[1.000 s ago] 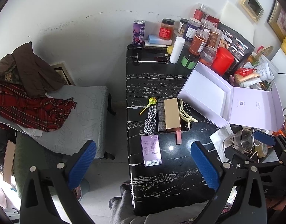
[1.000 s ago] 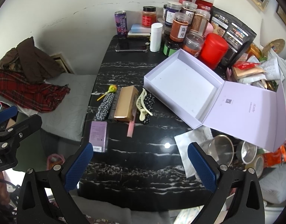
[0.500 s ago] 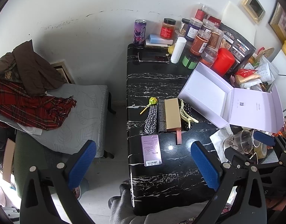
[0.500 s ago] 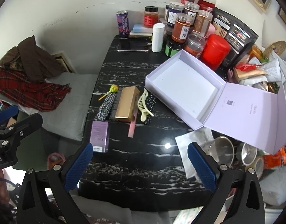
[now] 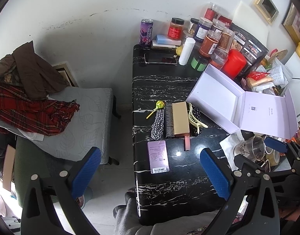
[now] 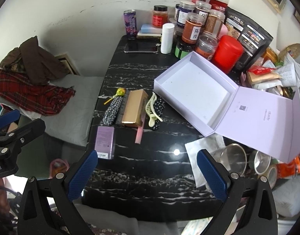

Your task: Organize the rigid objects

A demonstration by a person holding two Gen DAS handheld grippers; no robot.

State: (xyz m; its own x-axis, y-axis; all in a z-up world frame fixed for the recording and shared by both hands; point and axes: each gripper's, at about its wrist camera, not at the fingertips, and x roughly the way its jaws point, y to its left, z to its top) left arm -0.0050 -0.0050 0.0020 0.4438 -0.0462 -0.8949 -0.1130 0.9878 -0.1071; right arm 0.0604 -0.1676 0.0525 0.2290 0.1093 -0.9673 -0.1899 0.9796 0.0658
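1. Blue ribbed pads spread wide on both claws – left gripper [image 5: 150, 173] and right gripper [image 6: 147, 173] hang empty above the near table edge.
2. Just beyond lies a flat lilac carton [image 6: 104, 142], then a gold box [image 6: 134, 108] and cream hair claw [image 6: 152, 107].
3. Farther right, the lavender gift box [image 6: 195, 90] sits open – matte, rectangular.

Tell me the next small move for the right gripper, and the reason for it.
Probably lower the right gripper toward the gold box. Its jaws are open and empty above the table, the lilac gift box lies open with nothing in it, and the gold box stands tallest in the row, so it looks the easiest to clamp.
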